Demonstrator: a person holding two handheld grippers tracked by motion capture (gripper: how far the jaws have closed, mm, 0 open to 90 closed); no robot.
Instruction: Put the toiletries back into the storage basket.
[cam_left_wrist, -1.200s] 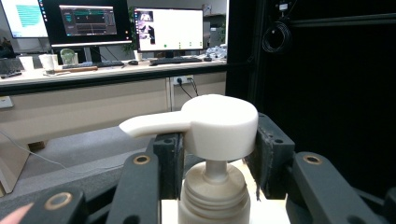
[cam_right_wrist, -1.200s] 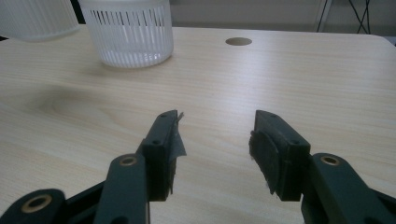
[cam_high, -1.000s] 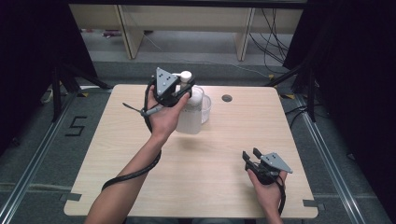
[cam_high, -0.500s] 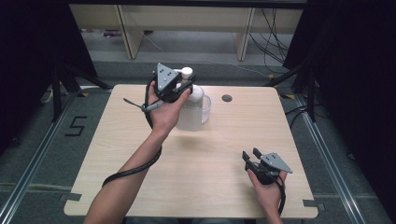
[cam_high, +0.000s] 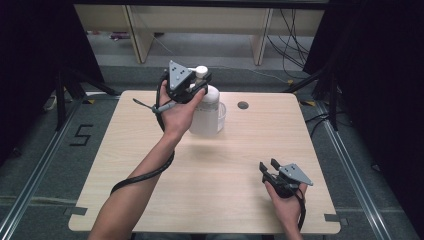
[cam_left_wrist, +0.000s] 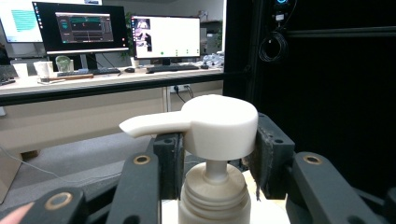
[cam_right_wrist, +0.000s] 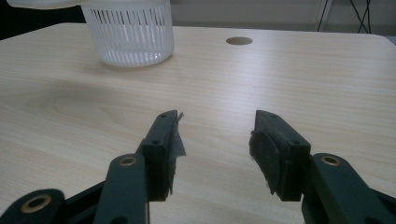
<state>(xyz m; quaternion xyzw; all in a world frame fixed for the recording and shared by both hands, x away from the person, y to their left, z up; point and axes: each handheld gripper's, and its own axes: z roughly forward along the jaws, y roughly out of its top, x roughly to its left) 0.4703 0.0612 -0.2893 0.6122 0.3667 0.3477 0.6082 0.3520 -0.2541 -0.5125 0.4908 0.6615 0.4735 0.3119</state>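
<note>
A translucent white plastic pump bottle (cam_high: 206, 111) with a white pump head (cam_left_wrist: 212, 123) is held in the air above the far middle of the pale wooden table (cam_high: 125, 160), its base clear of the tabletop and hanging over a white slotted plastic basket (cam_right_wrist: 132, 31). The left gripper (cam_high: 196, 85) is clamped on the bottle's top: in the left gripper view the black jaws press against either side of the pump head, just above the ribbed neck collar, and the spout points off to that view's left. The grey three-cornered plate sits on top of this gripper, and its black cable trails down along the forearm to the table. The white basket stands just beyond and partly under the bottle, touching the table. A small round hole (cam_high: 243, 105) in the tabletop lies beside the basket. Well apart, at the near right corner, the right gripper (cam_high: 267, 167) rests low over the table with its jaws spread, bare wood between them.
</note>
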